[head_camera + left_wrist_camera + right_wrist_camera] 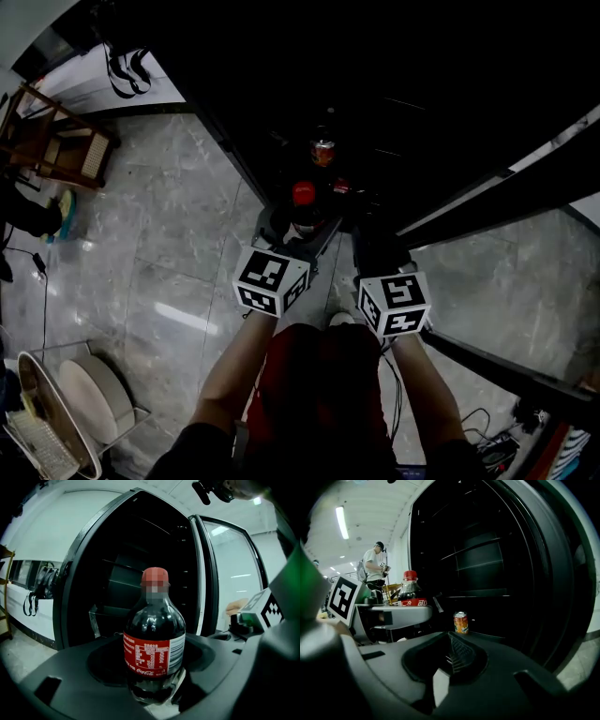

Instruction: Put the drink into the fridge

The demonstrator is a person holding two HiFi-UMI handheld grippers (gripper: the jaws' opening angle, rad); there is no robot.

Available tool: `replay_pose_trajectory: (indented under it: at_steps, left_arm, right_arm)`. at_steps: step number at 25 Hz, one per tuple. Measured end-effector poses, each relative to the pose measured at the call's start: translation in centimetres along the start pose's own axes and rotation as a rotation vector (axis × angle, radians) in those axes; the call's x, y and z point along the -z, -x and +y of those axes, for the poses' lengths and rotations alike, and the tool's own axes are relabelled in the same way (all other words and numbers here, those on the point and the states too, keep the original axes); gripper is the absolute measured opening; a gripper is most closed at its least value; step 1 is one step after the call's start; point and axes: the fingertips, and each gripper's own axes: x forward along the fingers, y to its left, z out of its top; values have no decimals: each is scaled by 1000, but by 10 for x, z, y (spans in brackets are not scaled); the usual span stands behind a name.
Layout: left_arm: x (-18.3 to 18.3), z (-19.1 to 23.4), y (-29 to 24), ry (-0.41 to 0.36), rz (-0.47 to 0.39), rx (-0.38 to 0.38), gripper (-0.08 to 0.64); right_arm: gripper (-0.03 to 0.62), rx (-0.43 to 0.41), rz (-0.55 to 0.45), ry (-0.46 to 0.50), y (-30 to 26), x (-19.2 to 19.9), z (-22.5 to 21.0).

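A dark cola bottle [154, 644] with a red cap and red label stands upright between the jaws of my left gripper [152, 672], which is shut on its lower body. In the head view the bottle's cap [303, 194] shows just in front of the open fridge [394, 112]. My right gripper [450, 641] hangs beside it, shut with nothing in it. An orange can [461, 622] stands on a low fridge shelf, and it also shows in the head view [322, 150]. The right gripper view shows the left gripper [393, 613] carrying the bottle [408, 590] at the left.
The fridge's glass door [234, 573] stands open at the right. Dark shelves [487, 564] fill the interior. A wooden chair [56, 141] and a dish rack with plates [75, 403] stand on the tiled floor at left. Cables [487, 431] lie at lower right. A person [375, 569] stands behind.
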Motion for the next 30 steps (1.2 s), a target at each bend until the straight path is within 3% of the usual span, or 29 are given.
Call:
replay_pose_trajectory:
  at_steps: [14, 19, 30]
  left_arm:
    - [61, 23, -54, 3, -8, 36, 321]
    - [70, 23, -71, -3, -10, 76, 321]
    - [81, 21, -116, -30, -12, 112, 321]
  right_arm:
    - [18, 17, 1, 27, -43, 45, -23]
    - [18, 18, -15, 10, -48, 48, -28]
    - [18, 34, 56, 20, -56, 69, -40]
